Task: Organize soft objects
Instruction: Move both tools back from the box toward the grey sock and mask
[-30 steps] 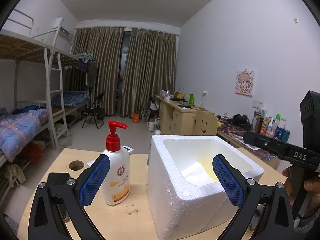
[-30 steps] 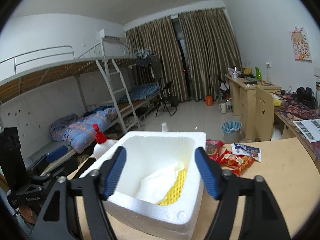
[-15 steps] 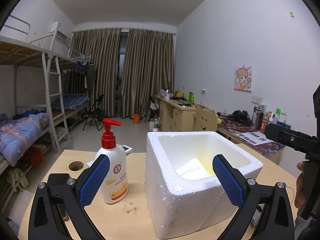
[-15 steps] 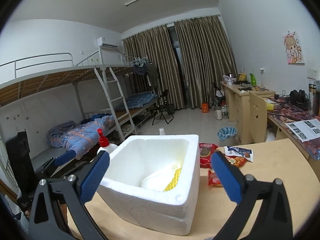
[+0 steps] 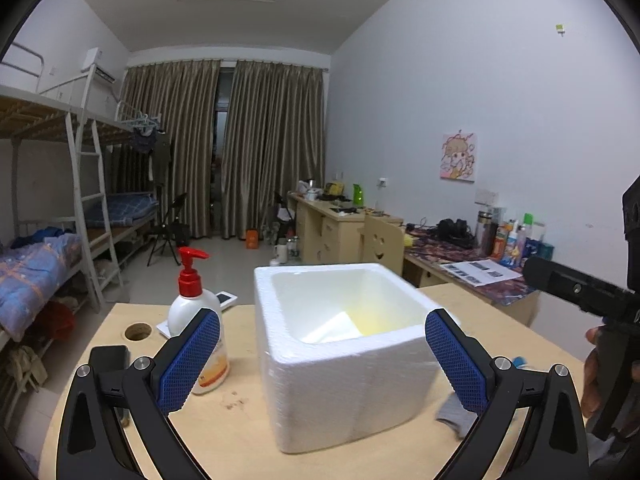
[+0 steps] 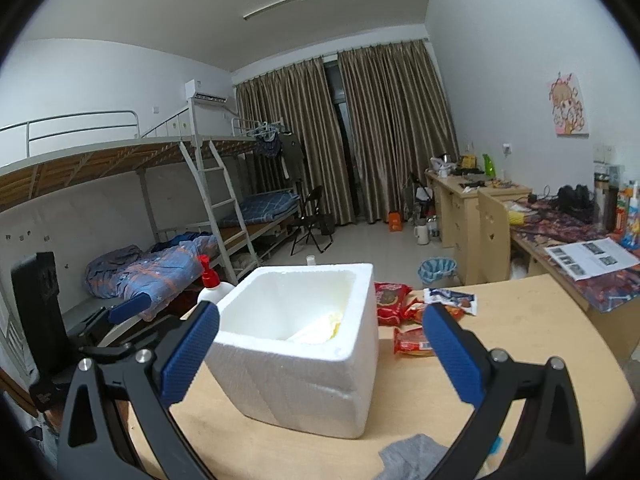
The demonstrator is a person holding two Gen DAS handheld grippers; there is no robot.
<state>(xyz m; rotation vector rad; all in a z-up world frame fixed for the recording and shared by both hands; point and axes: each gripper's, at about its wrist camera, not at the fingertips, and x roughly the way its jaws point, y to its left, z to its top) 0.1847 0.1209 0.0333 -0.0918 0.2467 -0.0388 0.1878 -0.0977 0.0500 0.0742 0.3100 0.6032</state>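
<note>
1. Left tongs (image 5: 322, 354): spread wide, nothing between the blue pads (image 5: 188, 362), held above the near edge of the table (image 5: 240, 432).
2. Right tongs (image 6: 320, 354): also spread wide, empty, facing the foam box (image 6: 304, 344) from the other side.
3. Grey cloth (image 6: 414, 458): lies flat on the table at 5 o'clock of the box, near the table edge. In the left view the same grey cloth (image 5: 454, 416) shows partly behind the right-hand pad, just beside the box's lower corner. Not touched by either tongs.
4. Foam box (image 5: 344, 356): white, lidless, upright at table centre, dead ahead at 12 o'clock in both views.
5. Inside the box: white soft sheet (image 5: 332, 326) and yellow foam net (image 6: 335, 326) on the bottom, touching each other. Only partly visible over the rim.
6. Pump bottle (image 5: 198, 320): white, red pump, upright at 9 o'clock of the box in the left view, near but apart.
7. Black block (image 5: 109, 358) at 8 o'clock of the bottle; cable hole (image 5: 138, 331) in the tabletop just behind it.
8. Snack packets (image 6: 416, 316): red and blue, at 3 o'clock of the box in the right view, nearest one close to the box wall.
9. Far: bunk bed (image 5: 52, 240) at 9 o'clock, curtains (image 5: 240, 152) at 12 o'clock.
</note>
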